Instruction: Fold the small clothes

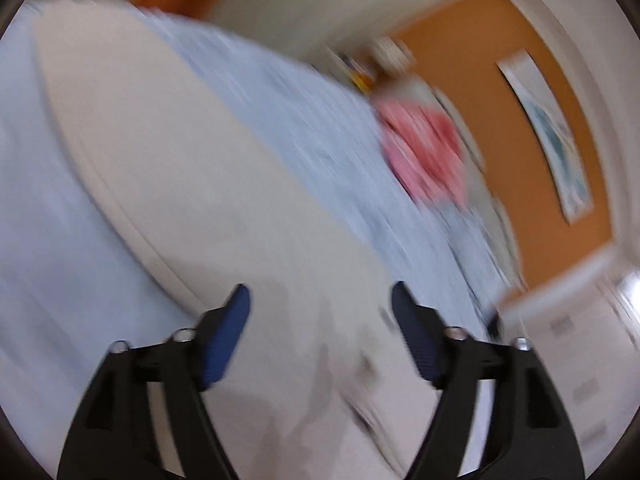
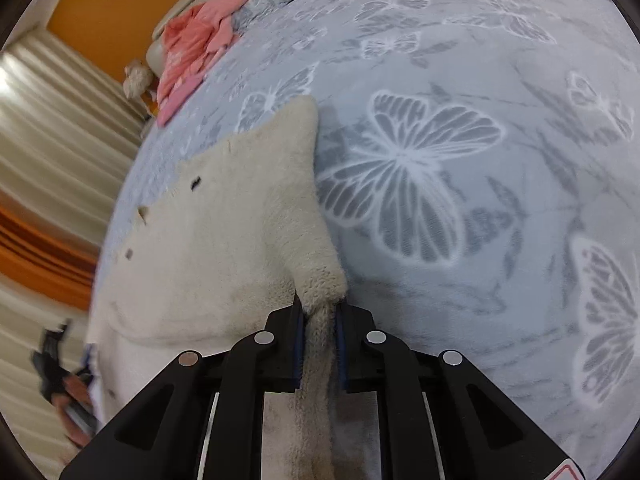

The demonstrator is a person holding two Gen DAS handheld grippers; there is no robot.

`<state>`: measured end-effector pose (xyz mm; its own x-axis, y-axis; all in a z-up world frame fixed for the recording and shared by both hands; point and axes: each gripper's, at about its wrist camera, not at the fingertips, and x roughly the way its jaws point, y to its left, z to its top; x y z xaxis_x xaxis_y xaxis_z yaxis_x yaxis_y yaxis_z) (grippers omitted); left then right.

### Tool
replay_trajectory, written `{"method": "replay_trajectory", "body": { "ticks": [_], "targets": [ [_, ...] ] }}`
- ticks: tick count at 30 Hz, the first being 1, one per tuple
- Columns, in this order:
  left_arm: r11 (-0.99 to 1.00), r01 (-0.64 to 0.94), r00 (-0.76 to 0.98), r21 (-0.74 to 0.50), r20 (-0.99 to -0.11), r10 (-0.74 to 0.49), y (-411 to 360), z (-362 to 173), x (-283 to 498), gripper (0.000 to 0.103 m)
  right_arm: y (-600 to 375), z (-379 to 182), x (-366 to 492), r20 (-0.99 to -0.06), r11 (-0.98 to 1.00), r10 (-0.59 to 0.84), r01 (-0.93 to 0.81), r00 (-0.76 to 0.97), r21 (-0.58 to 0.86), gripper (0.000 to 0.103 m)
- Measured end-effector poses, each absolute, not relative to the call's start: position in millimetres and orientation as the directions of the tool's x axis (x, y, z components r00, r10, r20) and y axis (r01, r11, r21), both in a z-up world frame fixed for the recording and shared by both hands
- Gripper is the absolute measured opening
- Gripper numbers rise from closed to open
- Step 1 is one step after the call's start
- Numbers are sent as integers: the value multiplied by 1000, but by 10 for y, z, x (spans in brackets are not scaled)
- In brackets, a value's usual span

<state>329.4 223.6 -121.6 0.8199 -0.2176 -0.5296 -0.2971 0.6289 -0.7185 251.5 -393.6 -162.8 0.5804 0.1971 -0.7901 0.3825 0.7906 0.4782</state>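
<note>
Clamped in the right hand-held gripper (image 2: 320,320), the cream fleece garment's (image 2: 224,232) edge bunches at lower centre. Butterfly bedspread (image 2: 480,240) lies bare rightward; the left hand-held gripper (image 1: 320,300) hangs released, empty.

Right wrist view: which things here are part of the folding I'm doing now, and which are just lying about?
In the job:
- cream fleece garment
- right gripper, shut on its edge
- left gripper, open, nothing between its fingers

Lying about:
- pink clothes
- butterfly blanket underneath
- small plush toy
- curtains
</note>
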Motion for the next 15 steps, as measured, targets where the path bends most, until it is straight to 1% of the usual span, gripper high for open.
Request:
{"method": "replay_trajectory", "body": {
  "ticks": [1,4,5,7,8,9,10,11,12,14,15],
  "targets": [
    [646,-372,816,-667,-566,-115,2616,-1175,3312,73,-3961,-1631,2482,-787,788,199,383,584,483,11],
    [608,-530,769,-591,-637,50,3354,-1164,3317,73,-3953,-1640,2512,-768,761,247,373,591,531,15],
    [576,-571,752,-584,-654,82,3570,-1177,3312,73,-3921,-1640,2524,-767,761,252,369,590,534,22],
    [510,-612,735,-604,-673,86,3917,-1253,3318,73,-3871,-1612,2593,-772,769,245,368,586,523,34],
    [486,-615,734,-621,-676,66,4016,-1305,3334,73,-3853,-1609,2626,-766,765,256,361,589,534,46],
    [466,-603,744,-647,-667,37,4080,-1362,3347,76,-3820,-1612,2667,-765,768,255,357,592,532,46],
    [454,-582,764,-674,-645,22,4107,-1392,3371,80,-3780,-1610,2704,-772,781,243,354,588,515,41],
    [460,-572,774,-679,-632,30,4091,-1389,3404,80,-3759,-1612,2710,-771,785,243,348,588,513,16],
    [470,-571,773,-673,-633,34,4074,-1390,3441,79,-3749,-1605,2715,-769,776,242,358,591,519,16],
    [506,-567,767,-650,-641,36,3987,-1393,3544,53,-3751,-1545,2694,-784,799,200,365,588,478,13],
    [506,-564,763,-652,-646,18,3971,-1415,3580,18,-3792,-1473,2646,-786,812,169,367,595,453,13]
  ]
}}
